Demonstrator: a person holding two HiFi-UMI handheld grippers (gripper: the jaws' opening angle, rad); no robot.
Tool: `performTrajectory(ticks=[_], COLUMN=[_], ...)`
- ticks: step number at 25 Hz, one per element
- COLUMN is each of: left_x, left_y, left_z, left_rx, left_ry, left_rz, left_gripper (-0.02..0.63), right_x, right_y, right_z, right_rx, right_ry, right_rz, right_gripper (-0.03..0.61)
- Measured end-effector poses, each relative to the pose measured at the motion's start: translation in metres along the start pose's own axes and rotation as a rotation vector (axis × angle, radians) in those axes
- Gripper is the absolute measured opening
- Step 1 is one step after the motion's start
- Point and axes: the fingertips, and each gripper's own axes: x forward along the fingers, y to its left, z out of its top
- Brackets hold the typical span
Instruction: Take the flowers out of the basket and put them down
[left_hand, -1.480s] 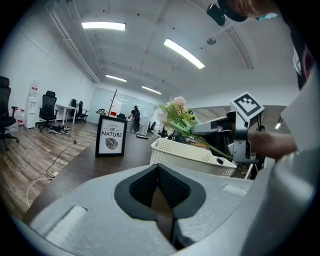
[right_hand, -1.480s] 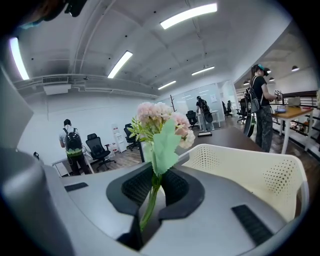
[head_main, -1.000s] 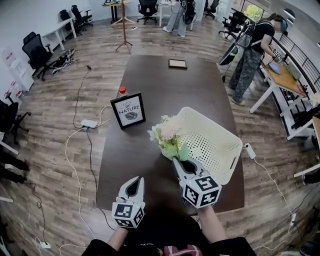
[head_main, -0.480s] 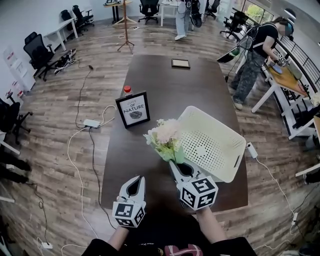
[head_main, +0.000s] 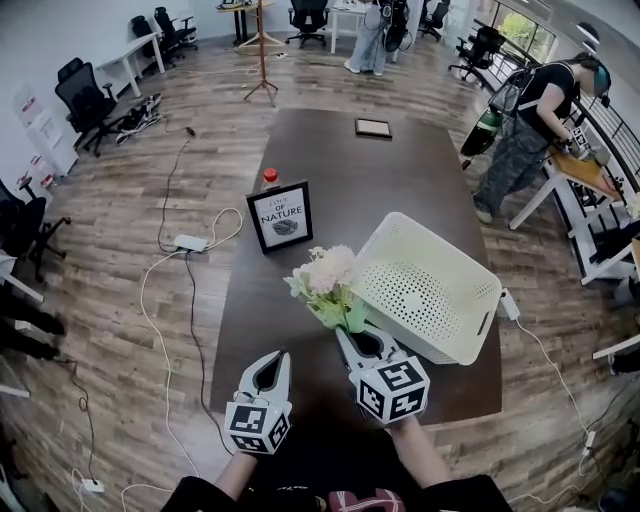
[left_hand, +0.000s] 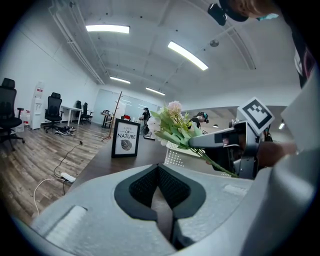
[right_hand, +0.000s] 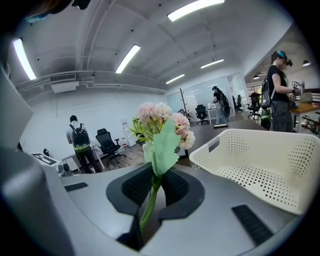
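right tool (right_hand: 152, 184) tight on green stems of pale pink flowers (right_hand: 162, 117); left tool (left_hand: 160, 176) closed

Basket (head_main: 430, 290) sits on the right side of the table (head_main: 340, 170). Flowers (head_main: 325, 285) are outside it, just left of its rim, stems between the right gripper (head_main: 358, 335) jaws, with the left gripper (head_main: 268, 360) further left at the near edge. Framed sign (head_main: 280, 215) stands behind the flowers, bottle (head_main: 268, 178) just behind it, small frame (head_main: 373, 127) at the far end.
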Motion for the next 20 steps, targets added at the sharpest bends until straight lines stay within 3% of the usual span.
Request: performTrajectory(ticks=[5, 10, 20], left_x=[0.006, -0.015, -0.019], left_y=[-0.009, 0.015, 0.024], left_z=[0.009, -0.002, -0.004], left_rx=[0.006, 0.005, 0.001], left_ry=[-0.001, -0.001, -0.002], left_rz=[0.016, 0.023, 0.029], left_gripper=[0.009, 0.009, 0.009], right_x=[-0.003, 0.011, 0.017], right_y=[-0.009, 0.02, 0.029], right_z=[0.004, -0.017, -0.036], right_rx=[0.003, -0.006, -0.008], right_ry=[0.012, 0.026, 0.061], right_rz=[0.012, 0.016, 0.009], right_gripper=[0.05, 0.049, 0.051])
